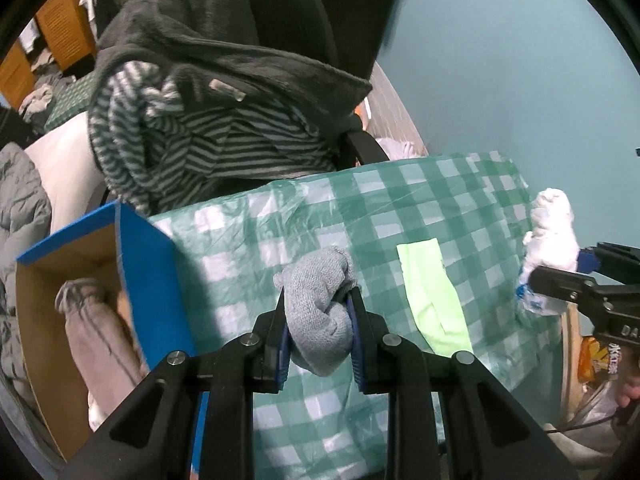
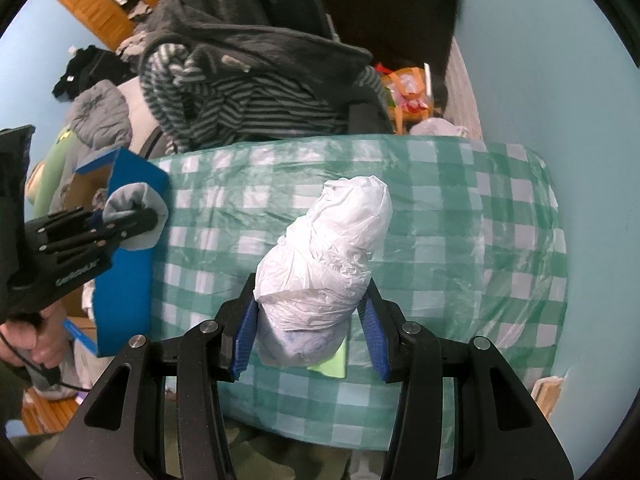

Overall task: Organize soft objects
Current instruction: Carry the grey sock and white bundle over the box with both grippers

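My left gripper (image 1: 320,320) is shut on a rolled grey sock (image 1: 320,300), held above the green checked table cover (image 1: 360,208) next to a blue cardboard box (image 1: 148,264). My right gripper (image 2: 310,328) is shut on a white plastic-wrapped soft bundle (image 2: 324,264) over the table's middle. The bundle also shows at the right in the left wrist view (image 1: 552,236), and the sock at the left in the right wrist view (image 2: 136,204). A light green cloth strip (image 1: 436,292) lies flat on the cover.
The blue box holds a beige-pink drawstring garment (image 1: 92,332). An office chair (image 1: 288,8) draped with a dark grey fleece and striped clothing (image 1: 224,144) stands behind the table. Orange bags (image 2: 404,88) sit by the blue wall. A wooden cupboard (image 2: 100,4) stands far left.
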A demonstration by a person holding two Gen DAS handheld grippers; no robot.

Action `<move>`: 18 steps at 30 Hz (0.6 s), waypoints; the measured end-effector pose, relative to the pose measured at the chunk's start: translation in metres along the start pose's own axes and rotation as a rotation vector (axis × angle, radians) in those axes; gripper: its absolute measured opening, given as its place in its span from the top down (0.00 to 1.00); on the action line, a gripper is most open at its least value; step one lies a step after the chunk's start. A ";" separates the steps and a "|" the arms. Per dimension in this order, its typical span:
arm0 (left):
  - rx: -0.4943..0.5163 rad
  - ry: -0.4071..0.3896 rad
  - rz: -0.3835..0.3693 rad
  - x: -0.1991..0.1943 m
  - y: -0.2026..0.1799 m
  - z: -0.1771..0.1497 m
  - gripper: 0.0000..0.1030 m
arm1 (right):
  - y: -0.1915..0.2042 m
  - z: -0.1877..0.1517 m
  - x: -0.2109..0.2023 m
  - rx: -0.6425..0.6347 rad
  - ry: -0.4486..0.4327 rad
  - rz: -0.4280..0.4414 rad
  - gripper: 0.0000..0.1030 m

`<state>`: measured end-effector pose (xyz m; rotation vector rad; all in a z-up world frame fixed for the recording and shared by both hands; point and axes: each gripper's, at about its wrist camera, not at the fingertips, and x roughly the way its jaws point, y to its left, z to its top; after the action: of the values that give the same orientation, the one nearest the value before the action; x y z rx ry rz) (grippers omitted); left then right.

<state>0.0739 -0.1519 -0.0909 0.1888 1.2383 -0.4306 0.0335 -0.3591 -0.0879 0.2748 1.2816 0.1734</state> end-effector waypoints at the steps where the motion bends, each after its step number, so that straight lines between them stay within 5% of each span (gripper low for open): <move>1: -0.008 -0.004 0.002 -0.004 0.002 -0.003 0.76 | 0.005 0.000 -0.002 -0.009 -0.002 0.003 0.55; 18: -0.116 -0.051 0.049 -0.059 0.048 -0.047 0.76 | 0.070 0.000 -0.021 -0.101 -0.031 0.026 0.55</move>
<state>0.0370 -0.0788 -0.0551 0.1079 1.2020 -0.3180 0.0293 -0.2984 -0.0484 0.2074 1.2349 0.2544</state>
